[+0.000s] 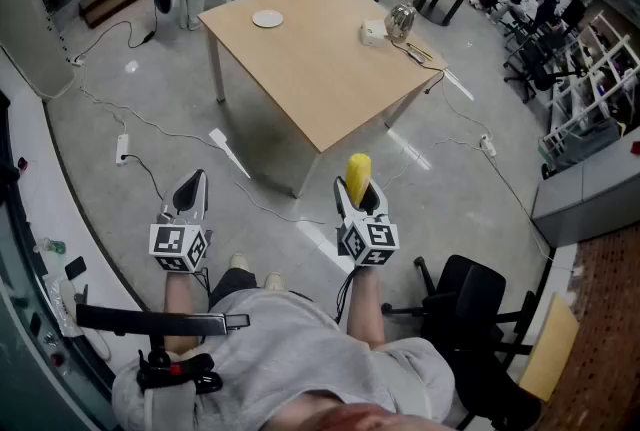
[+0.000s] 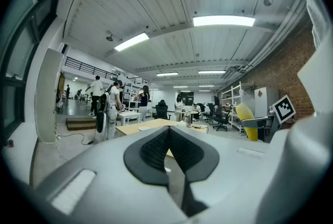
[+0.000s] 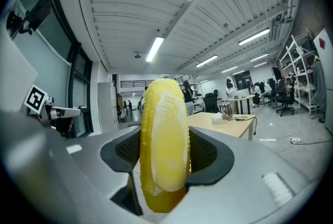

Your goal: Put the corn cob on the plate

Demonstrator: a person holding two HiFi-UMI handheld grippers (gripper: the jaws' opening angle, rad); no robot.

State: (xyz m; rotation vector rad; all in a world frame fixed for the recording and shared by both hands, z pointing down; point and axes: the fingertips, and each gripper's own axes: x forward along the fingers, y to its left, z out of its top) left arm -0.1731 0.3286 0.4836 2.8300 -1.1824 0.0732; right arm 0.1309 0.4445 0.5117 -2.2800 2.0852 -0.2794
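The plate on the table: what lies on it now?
Nothing: the plate shows bare, with no part covered. The corn cob is clamped in the right gripper, off the table.

The corn cob [image 1: 358,168] was yellow, the far plate [image 1: 267,18] white, the table [image 1: 320,69] pale wood, the floor [image 1: 130,89] around it grey.

Your head view looks steeply down from above you; each gripper view looks level, forward, close along its jaws; all share the far table [image 1: 320,59].
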